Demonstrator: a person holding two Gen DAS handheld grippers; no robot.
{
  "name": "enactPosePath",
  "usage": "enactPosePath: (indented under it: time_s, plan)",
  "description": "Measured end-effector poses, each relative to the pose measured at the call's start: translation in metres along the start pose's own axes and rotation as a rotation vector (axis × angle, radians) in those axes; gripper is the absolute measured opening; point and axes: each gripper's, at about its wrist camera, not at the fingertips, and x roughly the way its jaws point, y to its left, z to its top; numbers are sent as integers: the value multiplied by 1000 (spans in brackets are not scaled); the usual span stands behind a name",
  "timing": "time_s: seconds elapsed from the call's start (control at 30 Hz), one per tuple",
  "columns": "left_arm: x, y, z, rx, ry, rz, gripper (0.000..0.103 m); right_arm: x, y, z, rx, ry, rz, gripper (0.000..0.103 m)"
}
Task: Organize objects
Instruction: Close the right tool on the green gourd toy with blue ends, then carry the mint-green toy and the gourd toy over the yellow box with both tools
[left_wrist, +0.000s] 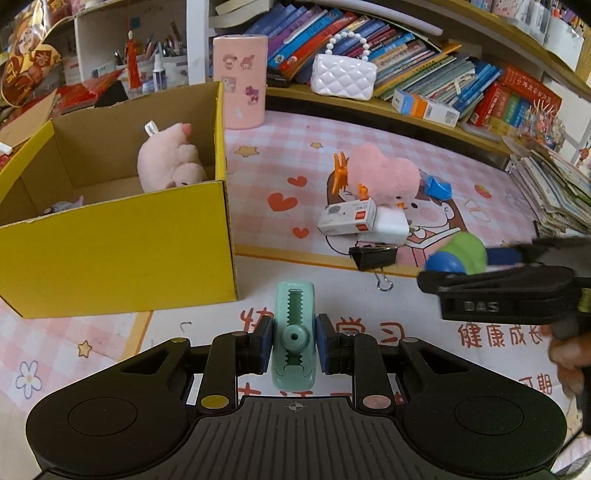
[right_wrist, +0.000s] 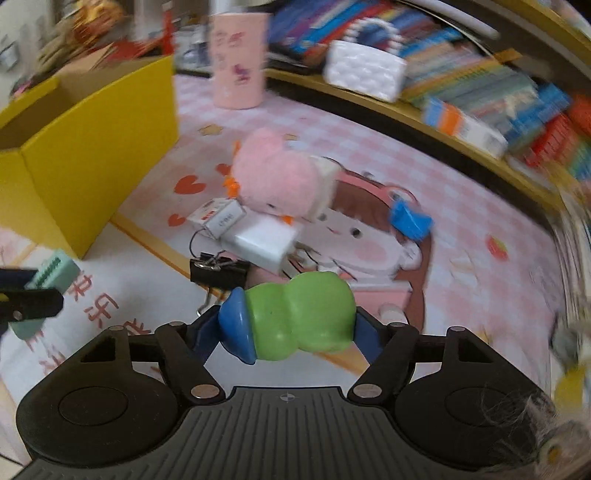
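Observation:
My left gripper (left_wrist: 294, 343) is shut on a mint green correction-tape dispenser (left_wrist: 294, 325), held above the mat just right of the yellow cardboard box (left_wrist: 118, 254). A pink plush (left_wrist: 170, 160) lies inside the box. My right gripper (right_wrist: 286, 325) is shut on a green gourd-shaped toy with a blue cap (right_wrist: 295, 317), which also shows in the left wrist view (left_wrist: 461, 254). Ahead on the mat lie a pink plush heart (left_wrist: 384, 173), a white staple box (left_wrist: 347, 218), a white charger (right_wrist: 258, 243), a black binder clip (left_wrist: 373, 256) and a blue clip (left_wrist: 437, 188).
A pink cylinder holder (left_wrist: 242, 81) stands behind the box. A white quilted purse (left_wrist: 343, 75) and rows of books (left_wrist: 424, 62) fill the low shelf at the back. A stack of books (left_wrist: 554, 192) sits at the right edge.

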Motion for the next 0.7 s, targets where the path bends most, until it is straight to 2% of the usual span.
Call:
enactPosePath:
  time_s: [0.07, 0.23, 0.47, 0.7]
  plan:
    - [-2, 1, -1, 7, -6, -7, 23, -10, 1, -4, 41, 9, 12, 71]
    - [-8, 6, -5, 10, -22, -29, 23, -33, 19, -7, 53, -17, 31, 71]
    - [-33, 31, -18, -4, -64, -29, 23, -54, 57, -2, 112, -52, 72, 71]
    - [-61, 72, -36, -64, -87, -4, 23, -70, 113, -9, 61, -72, 91, 71]
